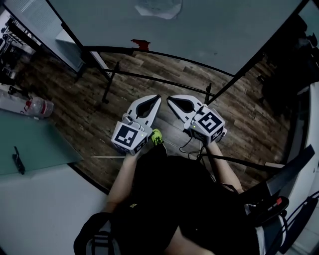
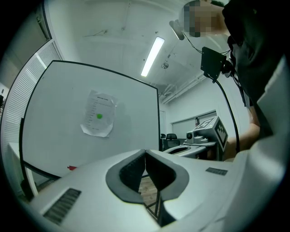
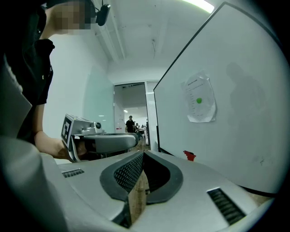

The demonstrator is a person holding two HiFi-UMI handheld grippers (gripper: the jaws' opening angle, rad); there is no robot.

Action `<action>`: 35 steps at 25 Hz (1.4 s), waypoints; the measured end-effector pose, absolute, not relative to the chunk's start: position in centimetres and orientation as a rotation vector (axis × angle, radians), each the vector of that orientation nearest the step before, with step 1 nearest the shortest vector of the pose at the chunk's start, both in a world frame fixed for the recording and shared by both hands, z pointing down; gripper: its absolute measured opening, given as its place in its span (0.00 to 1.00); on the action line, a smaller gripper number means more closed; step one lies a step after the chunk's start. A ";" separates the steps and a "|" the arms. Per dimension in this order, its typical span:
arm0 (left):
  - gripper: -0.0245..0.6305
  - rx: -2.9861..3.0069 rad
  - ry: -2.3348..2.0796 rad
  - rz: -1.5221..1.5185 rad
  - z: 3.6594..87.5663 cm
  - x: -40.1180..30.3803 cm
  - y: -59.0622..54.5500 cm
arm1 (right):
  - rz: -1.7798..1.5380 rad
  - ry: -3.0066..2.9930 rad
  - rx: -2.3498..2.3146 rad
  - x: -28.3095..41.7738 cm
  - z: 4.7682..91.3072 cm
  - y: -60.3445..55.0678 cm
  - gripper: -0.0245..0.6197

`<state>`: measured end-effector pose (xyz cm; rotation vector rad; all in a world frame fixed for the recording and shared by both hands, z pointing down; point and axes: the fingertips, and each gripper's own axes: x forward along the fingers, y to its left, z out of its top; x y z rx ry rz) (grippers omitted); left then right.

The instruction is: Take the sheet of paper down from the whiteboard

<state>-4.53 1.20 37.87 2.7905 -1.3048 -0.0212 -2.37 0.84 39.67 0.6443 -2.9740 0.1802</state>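
Observation:
A white sheet of paper (image 1: 158, 8) with a green dot hangs on the whiteboard (image 1: 209, 35) straight ahead. It also shows as the paper (image 2: 98, 113) in the left gripper view and the paper (image 3: 199, 99) in the right gripper view. My left gripper (image 1: 157, 97) and right gripper (image 1: 169, 98) are held side by side at waist height, short of the board. Both are shut and empty, tips nearly touching each other. The left gripper (image 2: 145, 152) and right gripper (image 3: 143, 154) point toward the board, well below the paper.
The whiteboard stands on a black frame (image 1: 149, 78) with legs on the wooden floor. A small red object (image 1: 140, 44) sits on the board's lower edge. A table (image 1: 35, 144) with a plastic bottle (image 1: 39, 106) is at the left. A distant person (image 3: 130, 123) stands in a doorway.

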 end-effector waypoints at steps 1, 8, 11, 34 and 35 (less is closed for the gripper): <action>0.07 2.794 -1.301 -0.023 37.8 -4.8 0.6 | 0.179 -2.972 0.650 -2.6 39.6 0.2 0.04; 0.07 2.798 -1.295 -0.029 37.0 -7.2 -4.2 | 0.165 -2.954 0.699 -4.8 38.8 -4.3 0.04; 0.07 2.818 -1.279 -0.032 36.7 -7.7 -5.9 | 0.159 -2.946 0.717 -5.4 38.5 -5.8 0.04; 0.07 2.905 -1.235 -0.129 33.0 -11.3 -17.0 | 0.096 -2.896 0.837 -9.3 34.7 -17.8 0.04; 0.07 2.904 -1.239 -0.130 32.8 -11.3 -17.2 | 0.092 -2.897 0.842 -9.3 34.5 -17.9 0.04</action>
